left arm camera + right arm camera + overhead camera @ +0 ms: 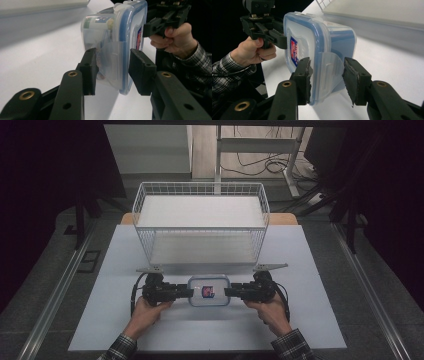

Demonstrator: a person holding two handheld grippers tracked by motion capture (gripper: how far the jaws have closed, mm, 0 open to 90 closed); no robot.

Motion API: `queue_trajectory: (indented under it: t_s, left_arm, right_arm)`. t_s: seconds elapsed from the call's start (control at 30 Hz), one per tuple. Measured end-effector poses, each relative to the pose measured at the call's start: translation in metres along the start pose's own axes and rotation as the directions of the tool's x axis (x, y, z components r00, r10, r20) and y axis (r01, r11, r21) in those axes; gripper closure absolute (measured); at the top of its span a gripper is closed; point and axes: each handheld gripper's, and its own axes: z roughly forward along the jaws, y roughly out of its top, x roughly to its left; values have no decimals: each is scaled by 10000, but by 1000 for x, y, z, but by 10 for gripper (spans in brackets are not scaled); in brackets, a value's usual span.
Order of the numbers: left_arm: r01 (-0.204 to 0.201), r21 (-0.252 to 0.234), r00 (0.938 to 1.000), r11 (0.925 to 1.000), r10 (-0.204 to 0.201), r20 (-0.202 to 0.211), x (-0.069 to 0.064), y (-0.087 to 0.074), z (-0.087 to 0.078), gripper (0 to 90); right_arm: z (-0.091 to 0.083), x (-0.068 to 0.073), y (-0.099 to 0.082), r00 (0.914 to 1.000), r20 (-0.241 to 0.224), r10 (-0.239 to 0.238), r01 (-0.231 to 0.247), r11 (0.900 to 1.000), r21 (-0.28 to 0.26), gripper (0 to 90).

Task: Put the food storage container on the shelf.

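The lidded container point(209, 290) lies lengthwise between the left gripper point(186, 292) and right gripper point(229, 292), each with jaws apart astride one end latch

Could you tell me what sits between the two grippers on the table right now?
A clear lidded container with a blue seal lies between the left gripper and right gripper, seen in the high view; each gripper's jaws straddle a side latch.

Container point(209, 290): clear plastic, rounded rectangular, blue-rimmed snap-lock lid fitted, red-and-blue label on lid. Lies flat on the white table, near its front edge, just in front of the wire basket. 2 end latch flaps hang unclipped.
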Motion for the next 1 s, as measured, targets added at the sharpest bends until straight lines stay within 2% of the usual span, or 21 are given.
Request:
queue_trajectory:
  t_s: [0.37, 0.67, 0.87, 1.0]
  left_arm:
    - [-86, -698, 9994, 9975, 61, -351, -11, 23, -12, 588]
    - [-478, -869, 9974, 9951, 429, -582, -23, 63, -26, 589]
    - [-539, -1067, 9974, 9928, 485, -524, -28, 86, -35, 589]
    - [-592, -1196, 9967, 9911, 521, -616, -31, 102, -42, 589]
  right_arm:
    - [-6, 6, 26, 9999, -33, -126, 125, 9996, -241, 580]
    - [-16, 11, 58, 9994, -199, -294, 280, 9973, -679, 580]
    - [-25, 22, 88, 9975, 18, -700, 699, 9943, -803, 580]
    - [-28, 24, 103, 9974, 16, -719, 717, 9930, -941, 579]
